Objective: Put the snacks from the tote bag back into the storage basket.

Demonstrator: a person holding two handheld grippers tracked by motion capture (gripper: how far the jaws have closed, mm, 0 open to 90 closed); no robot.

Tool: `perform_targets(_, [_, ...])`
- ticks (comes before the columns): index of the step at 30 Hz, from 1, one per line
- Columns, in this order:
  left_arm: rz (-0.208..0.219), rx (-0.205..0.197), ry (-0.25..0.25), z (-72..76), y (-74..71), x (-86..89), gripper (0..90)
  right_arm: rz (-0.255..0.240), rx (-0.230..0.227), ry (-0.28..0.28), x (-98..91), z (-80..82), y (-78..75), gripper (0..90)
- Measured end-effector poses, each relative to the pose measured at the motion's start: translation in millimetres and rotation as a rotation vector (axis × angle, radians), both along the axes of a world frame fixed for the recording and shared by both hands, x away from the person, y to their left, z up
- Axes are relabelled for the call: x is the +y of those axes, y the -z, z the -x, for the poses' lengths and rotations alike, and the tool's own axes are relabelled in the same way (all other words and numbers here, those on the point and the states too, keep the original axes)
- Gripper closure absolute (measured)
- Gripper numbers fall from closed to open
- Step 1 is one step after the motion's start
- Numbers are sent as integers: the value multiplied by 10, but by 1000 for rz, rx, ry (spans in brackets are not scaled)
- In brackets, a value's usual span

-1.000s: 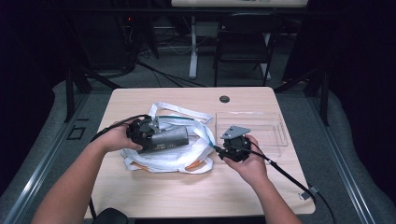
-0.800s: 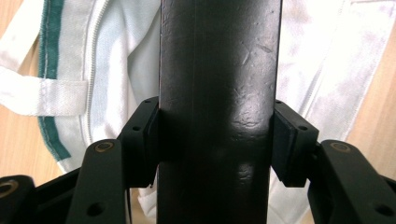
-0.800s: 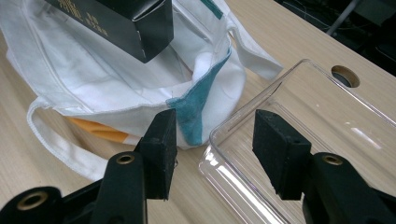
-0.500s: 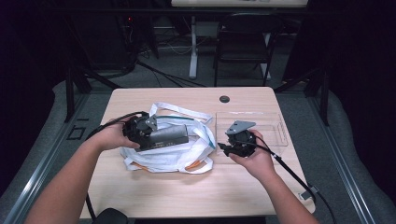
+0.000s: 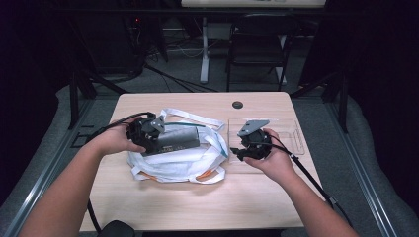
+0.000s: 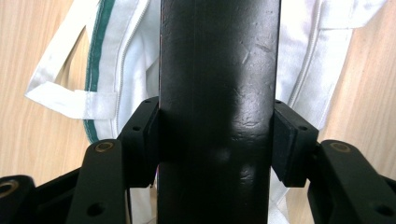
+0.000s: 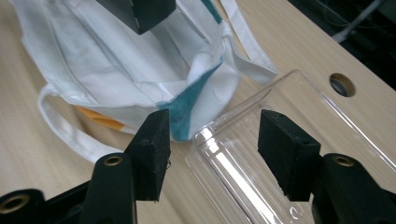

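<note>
My left gripper (image 5: pixel 148 132) has its fingers (image 6: pixel 285 142) clamped on both sides of a long dark block (image 5: pixel 177 140); in the left gripper view the pads press flat against its faces. The block is held over the white cloth bag (image 5: pixel 178 160), which lies crumpled on the table (image 5: pixel 148 197), left of centre, green trim and orange edging showing. Whether the block's far end touches the bag I cannot tell.

My right gripper (image 5: pixel 236 154) hangs just right of the bag, above the near edge of a clear plastic tray (image 5: pixel 291 136). Its fingers (image 7: pixel 152 149) stand apart and have just been opening; nothing sits between them. Through the gap I see the bag's green-edged corner (image 7: pixel 191 116) beside the tray's rim.
</note>
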State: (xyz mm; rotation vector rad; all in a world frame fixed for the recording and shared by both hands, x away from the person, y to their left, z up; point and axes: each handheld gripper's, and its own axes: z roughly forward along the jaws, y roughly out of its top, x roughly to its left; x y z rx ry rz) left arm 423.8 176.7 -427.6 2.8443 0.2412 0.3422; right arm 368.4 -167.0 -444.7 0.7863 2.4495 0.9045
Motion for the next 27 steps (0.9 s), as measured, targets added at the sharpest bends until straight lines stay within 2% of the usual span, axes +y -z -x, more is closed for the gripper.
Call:
perform_targets(1, [2, 5, -1, -2, -13, -6, 435, -8, 14, -12, -4, -19, -11, 439])
perform_targets(4, [-9, 6, 9, -14, -50, -27, 436, 30, 20, -40, -7, -68, -46, 434])
perform_targets(8, [-6, 18, 15, -11, -85, -82, 435, 59, 33, -91, -8, -101, -100, 424])
perform_targets(9, [-5, 19, 16, -9, -90, -101, 435, 54, 32, -99, -8, -102, -105, 422])
perform_targets(12, [-10, 25, 19, -7, -110, -168, 435, 110, 19, -125, -26, -117, -155, 419])
perform_targets(15, [-7, 19, 27, -14, -135, -241, 435, 125, 20, -148, -52, -138, -211, 415])
perform_targets(17, [-8, 21, 40, -23, -168, -313, 435, 118, 23, -162, -67, -150, -242, 410])
perform_targets(20, [-9, 21, 50, -25, -199, -387, 435, 147, 17, -195, -75, -174, -305, 404])
perform_targets(23, [-12, 15, 63, -34, -235, -462, 435, 146, 24, -211, -74, -192, -350, 396])
perform_targets(27, [-8, 14, 72, -49, -269, -542, 435, 170, 20, -230, -68, -217, -419, 366])
